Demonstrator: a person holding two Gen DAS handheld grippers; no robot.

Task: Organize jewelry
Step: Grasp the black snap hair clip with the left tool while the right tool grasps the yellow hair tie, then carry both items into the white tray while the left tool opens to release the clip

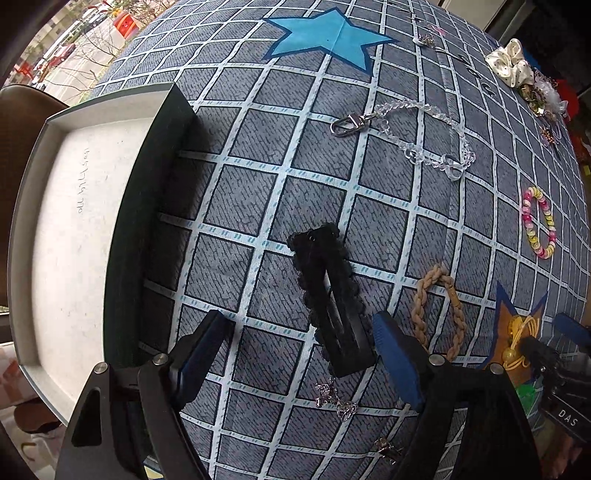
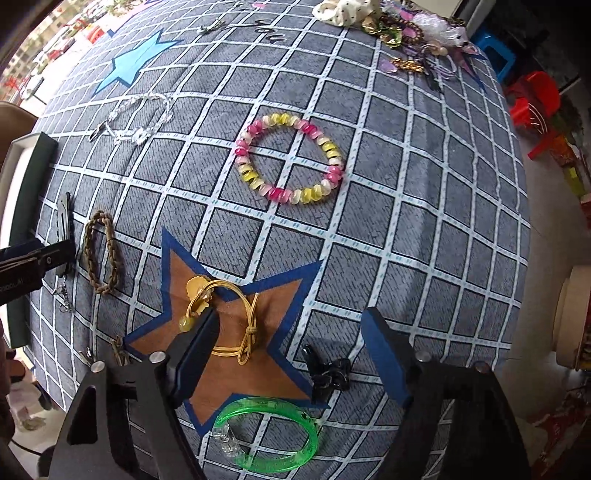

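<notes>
Each camera sat on a gripper and looked almost straight down, close over the checked tablecloth (image 1: 258,206). The left wrist view lay nearer the white tray (image 1: 74,229) at its left edge. The right wrist view lay further right, over the brown star (image 2: 236,369). Both views shared the braided brown loop (image 1: 436,306), the pink and yellow bead bracelet (image 2: 291,158) and the blue star (image 1: 332,35).

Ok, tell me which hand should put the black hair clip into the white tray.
Left. The left hand-held gripper is open with the black hair clip already between its fingers, and the white tray lies right beside it. The right hand-held gripper hangs over the yellow hair tie, farther from the tray.
</notes>
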